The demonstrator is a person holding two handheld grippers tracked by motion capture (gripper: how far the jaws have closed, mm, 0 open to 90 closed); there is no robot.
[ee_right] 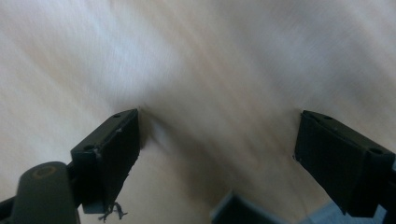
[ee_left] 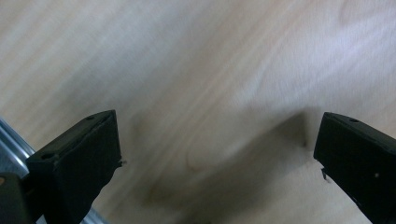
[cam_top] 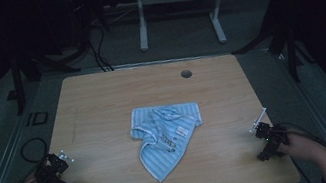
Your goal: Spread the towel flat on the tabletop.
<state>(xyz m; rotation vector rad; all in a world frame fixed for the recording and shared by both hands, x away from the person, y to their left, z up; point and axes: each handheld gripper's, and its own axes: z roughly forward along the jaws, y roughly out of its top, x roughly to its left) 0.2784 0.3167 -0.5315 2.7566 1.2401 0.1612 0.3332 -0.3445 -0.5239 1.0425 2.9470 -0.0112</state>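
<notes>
A crumpled light-blue striped cloth (cam_top: pixel 166 134) lies in the middle of the wooden table (cam_top: pixel 101 97). My left gripper (cam_top: pixel 55 174) rests near the front left corner of the table, well to the left of the cloth. In the left gripper view its jaws stand wide apart over bare wood, so the left gripper (ee_left: pixel 217 154) is open with nothing between them. My right gripper (cam_top: pixel 268 138) sits near the front right edge, to the right of the cloth. The right gripper (ee_right: pixel 217 149) is also open over bare wood.
A round cable hole (cam_top: pixel 186 73) sits near the table's far edge. Beyond the table stand a white desk frame (cam_top: pixel 176 3) and black stands with cables (cam_top: pixel 97 47) on the floor. A metal rail (ee_left: pixel 14 149) runs along the table's left side.
</notes>
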